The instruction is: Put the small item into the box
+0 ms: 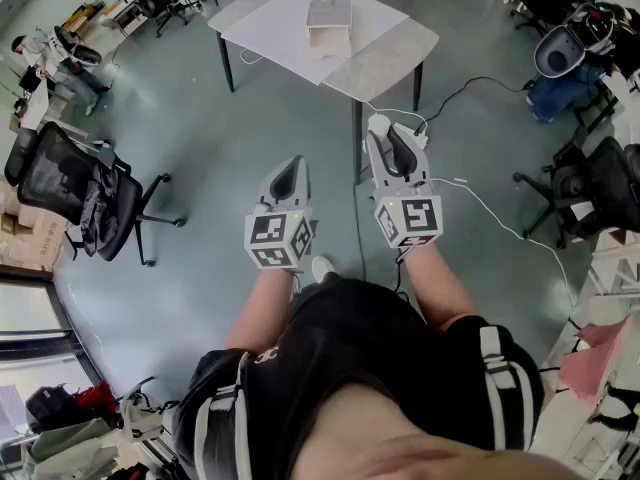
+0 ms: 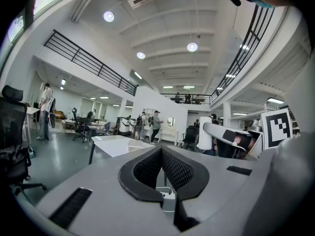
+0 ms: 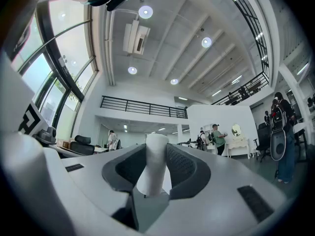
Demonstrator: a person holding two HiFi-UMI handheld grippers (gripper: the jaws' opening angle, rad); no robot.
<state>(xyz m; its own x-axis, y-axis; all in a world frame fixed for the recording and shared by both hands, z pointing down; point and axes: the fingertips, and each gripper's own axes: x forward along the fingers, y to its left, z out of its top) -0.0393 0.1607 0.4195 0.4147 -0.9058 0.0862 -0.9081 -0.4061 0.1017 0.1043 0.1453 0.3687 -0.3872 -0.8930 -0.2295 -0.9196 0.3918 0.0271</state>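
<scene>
The right gripper [image 1: 382, 130] clamps a smooth white cylinder [image 3: 153, 166] upright between its 2 dark, textured pads. The left gripper [image 2: 161, 152] is clenched on nothing. The white rectangular box [image 1: 329, 24] sits on a pale table [image 1: 392, 52], well apart from both.

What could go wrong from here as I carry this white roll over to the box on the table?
1. The white roll stands tall between the right gripper's jaws, pinched only at its sides; a jolt while walking might tilt it or let it slip.
2. A white cable trails across the floor near the table; a foot may catch it.
3. The box is well ahead, so the carry is long.
</scene>
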